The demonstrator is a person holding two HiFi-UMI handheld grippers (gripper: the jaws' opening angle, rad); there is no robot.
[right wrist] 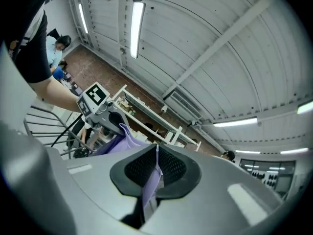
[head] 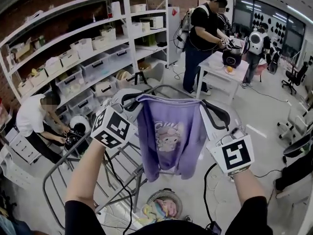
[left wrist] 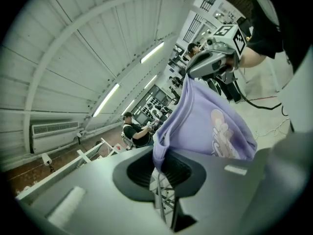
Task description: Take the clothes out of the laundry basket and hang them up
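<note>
A soft lilac sweatshirt (head: 168, 136) with a cartoon print hangs spread in mid-air. The left gripper (head: 129, 100) and right gripper (head: 211, 110) each clamp a shoulder. The round laundry basket (head: 164, 196) sits near below, and the metal-tube drying rack (head: 61, 173) stands at left.

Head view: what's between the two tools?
A purple sweatshirt spans the gap, pinched by the left tool and right tool; the head view shows it.
</note>
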